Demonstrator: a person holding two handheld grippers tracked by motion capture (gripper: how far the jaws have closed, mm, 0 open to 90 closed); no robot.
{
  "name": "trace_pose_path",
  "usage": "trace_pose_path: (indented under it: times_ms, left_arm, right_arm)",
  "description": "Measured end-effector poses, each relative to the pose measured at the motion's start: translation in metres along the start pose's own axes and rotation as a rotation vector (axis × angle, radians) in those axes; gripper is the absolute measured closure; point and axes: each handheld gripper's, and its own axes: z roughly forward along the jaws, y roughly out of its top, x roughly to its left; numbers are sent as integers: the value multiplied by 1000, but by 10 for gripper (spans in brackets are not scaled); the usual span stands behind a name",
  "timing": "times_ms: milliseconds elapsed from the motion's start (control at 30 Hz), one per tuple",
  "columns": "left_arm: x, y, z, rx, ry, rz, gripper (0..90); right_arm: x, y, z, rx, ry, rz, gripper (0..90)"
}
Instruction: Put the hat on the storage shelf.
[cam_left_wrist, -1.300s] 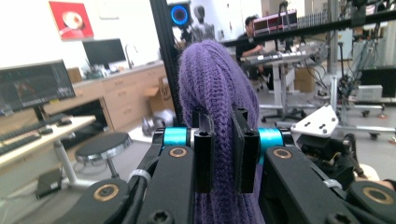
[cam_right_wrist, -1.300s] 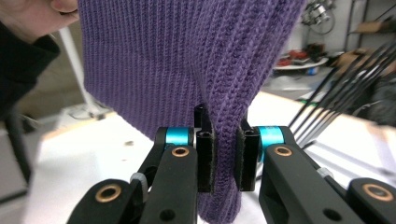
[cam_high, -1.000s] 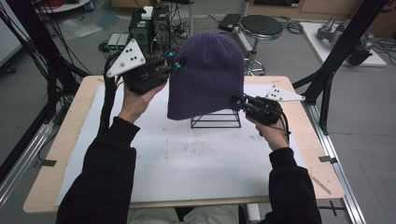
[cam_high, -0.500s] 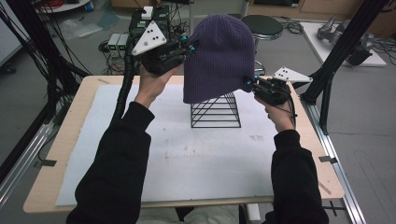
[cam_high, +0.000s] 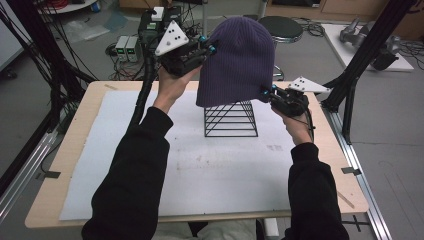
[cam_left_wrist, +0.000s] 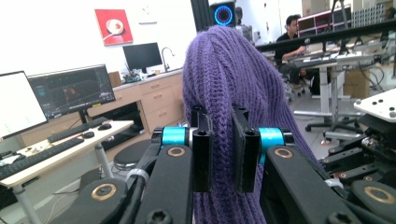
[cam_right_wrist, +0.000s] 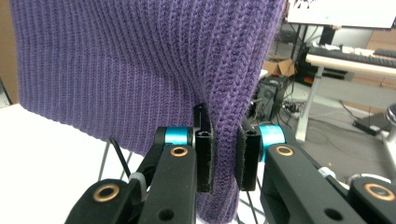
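While the purple hat (cam_high: 239, 60) hangs just above the wire stand (cam_high: 231, 118) on the surface (cam_high: 80, 125), the left tool (cam_high: 209, 48) and right tool (cam_high: 266, 92) each pinch its knit, jaws clamped.

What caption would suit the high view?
Two hand-held tools, left and right, lift a purple knit beanie off a black wire stand.

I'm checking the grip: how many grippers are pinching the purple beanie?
2. The left gripper clamps the purple beanie high on its left side; the right gripper clamps its lower right edge, above the black wire stand.
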Motion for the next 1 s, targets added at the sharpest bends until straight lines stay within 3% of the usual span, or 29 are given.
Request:
trace_pose_path:
  times_ms: [233, 333, 433, 633, 867, 1000]
  left_arm:
    - [-5, -25, 1, 7, -22, -38, 803]
    - [-7, -41, 3, 10, -31, -67, 802]
    - [-8, -57, 4, 31, -39, -86, 802]
    - [-9, -86, 1, 50, -45, -137, 802]
    - [-17, -108, 0, 67, -63, -164, 800]
    - [-19, -116, -1, 88, -61, -168, 798]
  right_arm:
    - [-1, -21, -11, 11, 1, 23, 817]
    - [0, -33, -12, 30, 25, 32, 816]
    - [-2, -44, -10, 91, 46, 37, 814]
    - [-3, -63, -4, 141, 42, 20, 814]
    - [3, -77, 10, 289, 39, 4, 810]
    - [0, -81, 12, 350, 24, 51, 811]
